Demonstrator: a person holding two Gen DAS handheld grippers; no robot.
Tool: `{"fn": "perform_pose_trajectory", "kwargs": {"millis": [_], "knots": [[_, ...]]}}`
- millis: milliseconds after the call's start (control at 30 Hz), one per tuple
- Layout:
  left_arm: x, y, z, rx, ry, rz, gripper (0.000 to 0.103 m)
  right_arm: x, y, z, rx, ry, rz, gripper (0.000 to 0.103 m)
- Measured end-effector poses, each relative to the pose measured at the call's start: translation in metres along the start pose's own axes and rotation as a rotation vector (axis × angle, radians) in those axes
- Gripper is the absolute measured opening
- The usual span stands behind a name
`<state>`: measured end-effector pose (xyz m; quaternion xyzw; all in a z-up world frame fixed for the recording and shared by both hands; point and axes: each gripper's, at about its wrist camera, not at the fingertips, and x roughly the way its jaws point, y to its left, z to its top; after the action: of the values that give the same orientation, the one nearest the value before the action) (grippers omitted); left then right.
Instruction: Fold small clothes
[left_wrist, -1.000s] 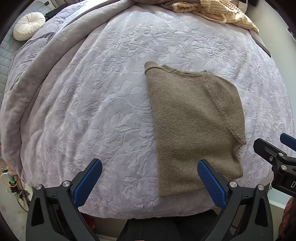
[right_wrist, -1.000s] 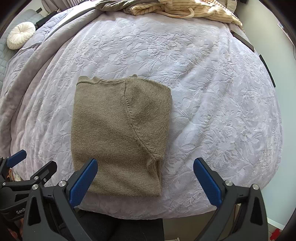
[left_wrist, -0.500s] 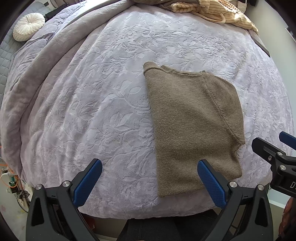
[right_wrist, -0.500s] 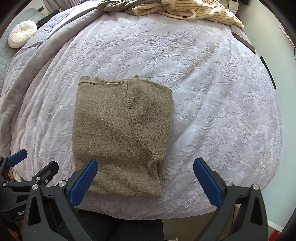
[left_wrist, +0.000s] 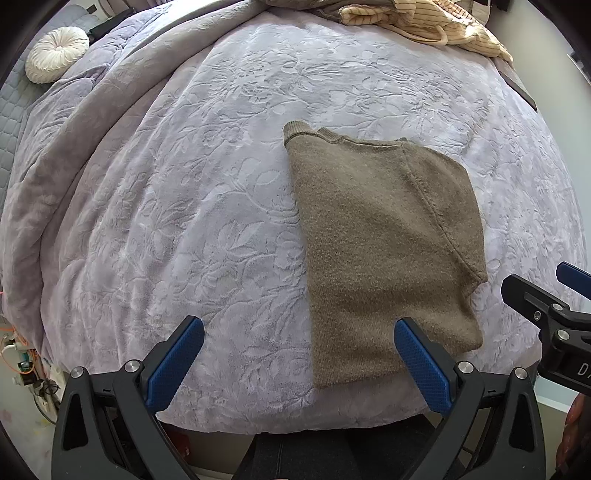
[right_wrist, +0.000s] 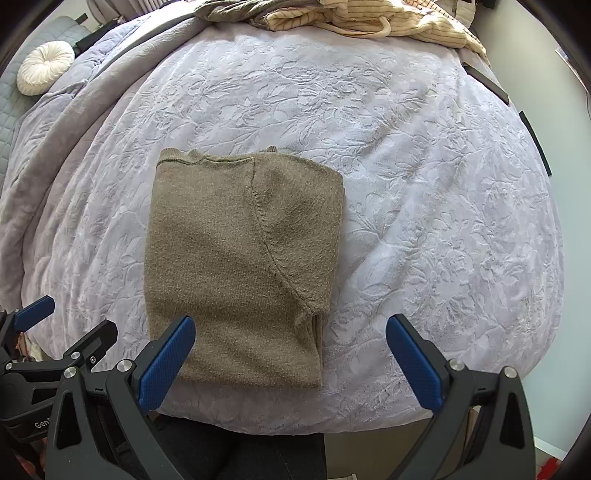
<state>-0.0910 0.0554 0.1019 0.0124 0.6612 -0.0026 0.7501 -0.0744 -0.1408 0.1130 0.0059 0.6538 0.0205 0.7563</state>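
A small olive-brown knit sweater (left_wrist: 384, 243) lies folded flat into a rough rectangle on the lavender embossed blanket (left_wrist: 207, 206), near the bed's front edge. It also shows in the right wrist view (right_wrist: 240, 266). My left gripper (left_wrist: 299, 363) is open and empty, held above the front edge with its right finger over the sweater's lower hem. My right gripper (right_wrist: 290, 360) is open and empty, its left finger over the sweater's lower left part. Each gripper shows at the edge of the other's view.
A pile of striped cream and olive clothes (right_wrist: 354, 18) lies at the far edge of the bed. A round white cushion (left_wrist: 55, 53) sits far left on a grey quilt. A rumpled grey blanket fold (left_wrist: 74, 122) runs along the left. The bed's front edge drops off just below the grippers.
Almost nothing: both grippers stay open above the front edge, and the view shifts only slightly. The sweater has not moved.
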Motion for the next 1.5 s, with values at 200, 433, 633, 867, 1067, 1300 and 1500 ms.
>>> {"fn": "perform_pose_trajectory", "kwargs": {"millis": [200, 433, 633, 867, 1067, 1300, 1500], "knots": [[0.0004, 0.0000, 0.0001, 0.002, -0.001, -0.001, 0.103, -0.0008, -0.0003, -0.0023, 0.002, 0.000, 0.001, 0.103], [-0.0007, 0.0001, -0.0035, 0.006, -0.001, 0.001, 0.103, -0.0031, -0.0024, -0.0068, 0.009, 0.000, -0.001, 0.103], [-0.0013, 0.0003, -0.0049, 0.004, -0.003, 0.001, 0.103, -0.0029, -0.0025, -0.0079, 0.009, -0.001, 0.000, 0.103], [-0.0010, 0.0005, -0.0047, 0.004, -0.001, 0.002, 0.103, -0.0027, -0.0013, -0.0087, 0.006, -0.001, -0.003, 0.103], [0.0000, 0.0060, -0.0046, 0.004, -0.002, 0.016, 0.103, -0.0032, 0.0007, -0.0089, 0.006, -0.001, -0.003, 0.103], [0.0010, 0.0090, -0.0036, -0.005, -0.008, 0.023, 0.103, -0.0030, 0.0013, -0.0088, 0.007, 0.000, -0.002, 0.103], [0.0039, 0.0074, -0.0043, -0.006, -0.004, 0.031, 0.103, -0.0022, 0.0047, -0.0099, 0.006, 0.002, -0.002, 0.103]]}}
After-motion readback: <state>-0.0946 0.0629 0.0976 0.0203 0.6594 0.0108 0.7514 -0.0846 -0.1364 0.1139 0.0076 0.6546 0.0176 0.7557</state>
